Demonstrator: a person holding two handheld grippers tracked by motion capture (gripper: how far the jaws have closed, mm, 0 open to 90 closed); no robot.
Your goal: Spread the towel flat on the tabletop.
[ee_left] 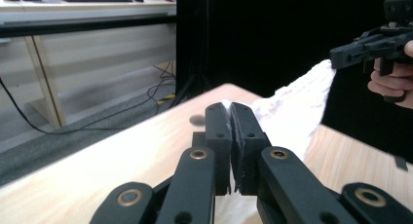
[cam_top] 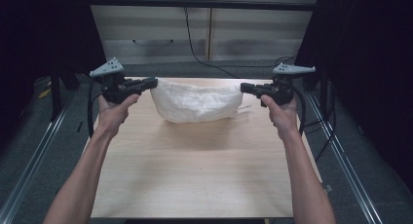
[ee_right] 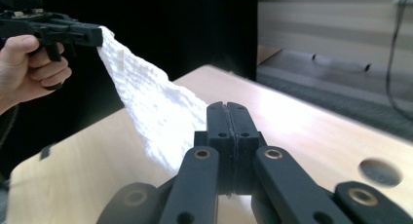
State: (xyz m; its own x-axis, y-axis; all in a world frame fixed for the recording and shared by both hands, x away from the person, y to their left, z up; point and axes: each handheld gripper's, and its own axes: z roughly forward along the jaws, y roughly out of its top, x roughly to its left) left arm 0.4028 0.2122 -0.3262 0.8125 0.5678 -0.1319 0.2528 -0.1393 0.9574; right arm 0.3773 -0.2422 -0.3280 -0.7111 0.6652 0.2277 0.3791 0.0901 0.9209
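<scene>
A white cloth (cam_top: 197, 103) hangs stretched between the two, lifted above the worktop (cam_top: 195, 170). The left hand-held gripper (cam_top: 152, 82) is clenched on one end of it, and the right hand-held gripper (cam_top: 244, 87) is clamped on the other end, the cloth's middle sagging below both.

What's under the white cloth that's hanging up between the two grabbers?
Under the white cloth is the wooden table, bare where it shows. The left gripper and right gripper pinch the cloth's ends, so its middle sags. The strip of table behind the sagging cloth is hidden.
</scene>
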